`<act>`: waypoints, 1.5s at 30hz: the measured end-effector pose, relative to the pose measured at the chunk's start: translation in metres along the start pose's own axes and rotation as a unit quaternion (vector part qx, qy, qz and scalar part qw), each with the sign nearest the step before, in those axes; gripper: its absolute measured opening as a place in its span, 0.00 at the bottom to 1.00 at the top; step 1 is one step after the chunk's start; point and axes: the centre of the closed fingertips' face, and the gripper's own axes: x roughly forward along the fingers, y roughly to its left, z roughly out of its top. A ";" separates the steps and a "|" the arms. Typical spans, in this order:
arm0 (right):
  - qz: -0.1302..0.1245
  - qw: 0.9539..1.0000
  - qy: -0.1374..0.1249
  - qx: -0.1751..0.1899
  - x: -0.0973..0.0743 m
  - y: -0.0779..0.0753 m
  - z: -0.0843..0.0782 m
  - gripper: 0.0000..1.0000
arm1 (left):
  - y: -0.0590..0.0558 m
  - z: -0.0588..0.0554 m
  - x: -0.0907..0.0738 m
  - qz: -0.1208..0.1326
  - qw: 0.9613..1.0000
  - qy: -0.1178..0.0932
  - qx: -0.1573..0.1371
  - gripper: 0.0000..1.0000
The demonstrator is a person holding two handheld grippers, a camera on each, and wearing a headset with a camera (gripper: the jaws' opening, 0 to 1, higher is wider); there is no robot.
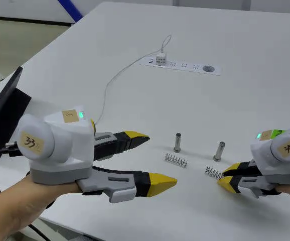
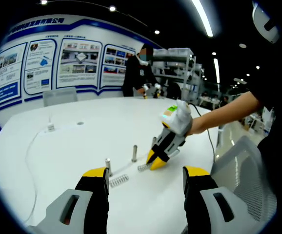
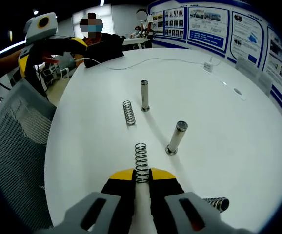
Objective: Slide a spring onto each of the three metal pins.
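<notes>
Tabletop [image 1: 225, 110], white, bears all the parts. Left gripper [image 1: 161, 159], with a tag handwritten "33", hovers left of them with its jaws spread wide and holding nothing. Right gripper [image 1: 222, 177], whose tag looks like "34", pinches the near end of one spring [image 1: 213, 172], just beside the right pin [image 1: 219, 150]. Left pin [image 1: 177, 142] stands upright, and a loose spring [image 1: 175, 160] lies before it.

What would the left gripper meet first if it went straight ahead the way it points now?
Probably the loose spring lying just ahead of the open left gripper, beside the nearer pin. Its height is unclear, so it might pass above the spring.
</notes>
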 end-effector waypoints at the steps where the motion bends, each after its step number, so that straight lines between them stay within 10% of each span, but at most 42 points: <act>1: 0.000 1.000 0.000 -0.001 0.000 0.000 0.000 0.12 | 0.000 0.000 0.000 0.000 1.000 0.000 0.001 0.63; 28: 0.010 1.000 -0.017 -0.008 -0.053 0.009 0.012 0.11 | -0.023 -0.001 0.015 -0.041 0.999 0.021 0.019 0.56; 45: 0.042 0.992 -0.054 -0.105 -0.114 0.070 0.060 0.11 | -0.058 0.006 0.046 -0.097 0.994 0.029 0.051 0.52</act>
